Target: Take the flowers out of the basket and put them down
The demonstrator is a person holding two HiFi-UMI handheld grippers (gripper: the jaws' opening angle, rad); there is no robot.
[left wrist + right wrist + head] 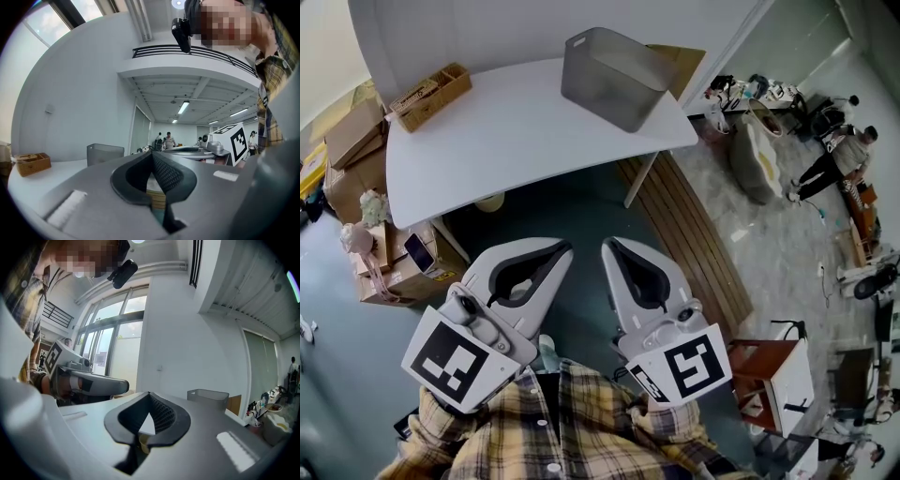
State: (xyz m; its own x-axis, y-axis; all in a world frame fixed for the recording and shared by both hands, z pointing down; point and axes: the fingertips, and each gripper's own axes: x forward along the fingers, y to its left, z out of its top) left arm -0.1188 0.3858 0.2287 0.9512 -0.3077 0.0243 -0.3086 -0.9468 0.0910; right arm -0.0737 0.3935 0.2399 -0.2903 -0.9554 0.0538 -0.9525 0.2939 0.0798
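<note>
Head view: left gripper (561, 248) and right gripper (610, 246) are both pinched shut and empty, side by side, short of the table (516, 141). Basket (614, 70) sits at its far edge, ahead and slightly right, so my right is nearer. No flowers visible inside from here.

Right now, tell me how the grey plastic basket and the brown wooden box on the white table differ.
The grey plastic basket is tall and smooth-walled; the brown wooden box is low and shallow. In the head view the basket stands at the table's right end, the box at its left corner. Both sit upright on the white table.
</note>
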